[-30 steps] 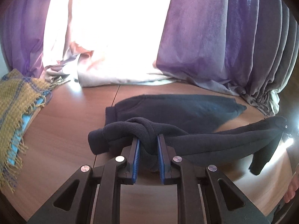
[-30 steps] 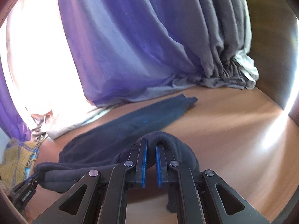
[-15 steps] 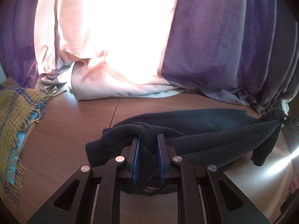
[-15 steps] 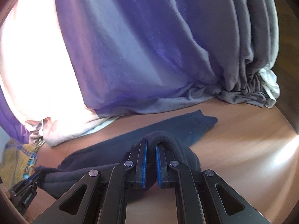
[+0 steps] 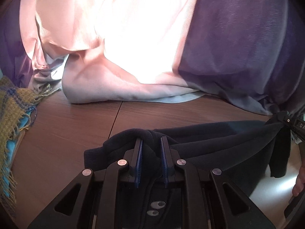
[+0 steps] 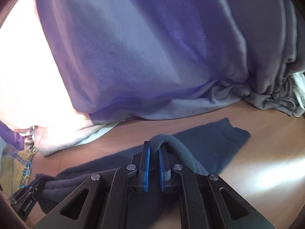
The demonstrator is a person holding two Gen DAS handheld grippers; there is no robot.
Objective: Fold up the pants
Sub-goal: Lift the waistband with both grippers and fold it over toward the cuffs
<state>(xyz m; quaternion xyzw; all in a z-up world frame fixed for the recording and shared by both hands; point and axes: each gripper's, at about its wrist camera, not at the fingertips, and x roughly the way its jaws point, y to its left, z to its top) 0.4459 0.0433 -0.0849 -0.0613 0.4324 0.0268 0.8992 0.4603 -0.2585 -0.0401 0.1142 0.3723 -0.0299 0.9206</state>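
Dark navy pants (image 5: 219, 145) lie on a wooden table (image 5: 66, 133). My left gripper (image 5: 151, 143) is shut on a bunched end of the upper leg. The fabric hangs taut across to my right gripper (image 5: 293, 123) at the right edge. In the right wrist view my right gripper (image 6: 154, 147) is shut on a fold of the same leg. The lower pants leg (image 6: 219, 145) lies flat beneath it, its cuff pointing right. My left gripper (image 6: 38, 183) shows at the lower left, gripping the other end.
Purple curtains (image 5: 238, 57) and a sunlit pink curtain (image 5: 114, 38) pool onto the table's far edge, close ahead. A yellow and blue woven blanket (image 5: 13, 114) lies at the left. A person's fingers (image 5: 299, 181) show at the right edge.
Both grippers have carried the held pants leg toward the curtains, over the flat lower leg. The curtains now loom larger. Both grips are unchanged.
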